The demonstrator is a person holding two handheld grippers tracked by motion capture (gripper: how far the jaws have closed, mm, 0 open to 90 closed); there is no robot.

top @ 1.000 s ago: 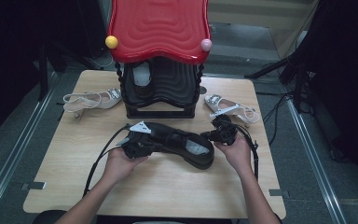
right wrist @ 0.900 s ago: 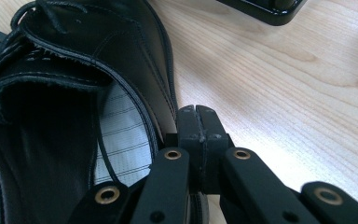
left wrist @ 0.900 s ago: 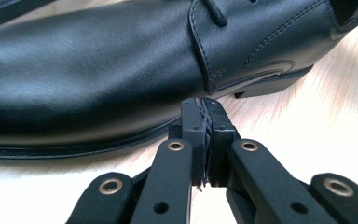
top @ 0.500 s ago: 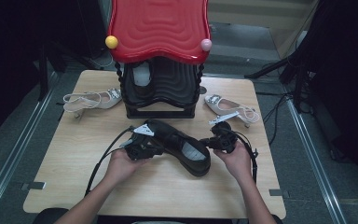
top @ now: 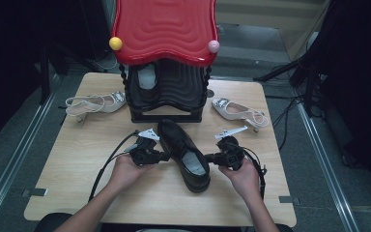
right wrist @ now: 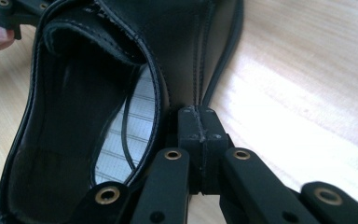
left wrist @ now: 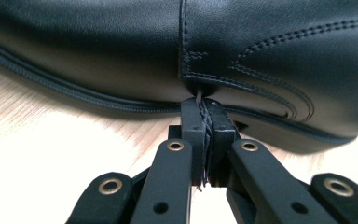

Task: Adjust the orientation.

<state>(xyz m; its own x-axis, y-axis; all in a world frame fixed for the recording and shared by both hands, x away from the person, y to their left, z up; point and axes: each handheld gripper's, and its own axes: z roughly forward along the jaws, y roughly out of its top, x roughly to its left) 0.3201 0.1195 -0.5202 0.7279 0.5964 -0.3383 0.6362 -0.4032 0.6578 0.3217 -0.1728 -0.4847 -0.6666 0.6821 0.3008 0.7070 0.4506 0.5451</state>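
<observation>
Centrally, black shoe — table edge near.

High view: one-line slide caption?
Two shut grippers, left and right, flank a black shoe before a red-topped rack.

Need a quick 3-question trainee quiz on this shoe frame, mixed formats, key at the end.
1. True or false: the black shoe lies between the left gripper and the right gripper.
2. How many pale sandals lie on the table? A) one B) two C) three
3. Fill in: both grippers' jaws are ____.

Key:
1. True; each gripper meets one side of the shoe.
2. B; the left sandal and the right sandal flank the red-topped rack.
3. Shut, pushing against the shoe's sides, not clamping it.
</observation>
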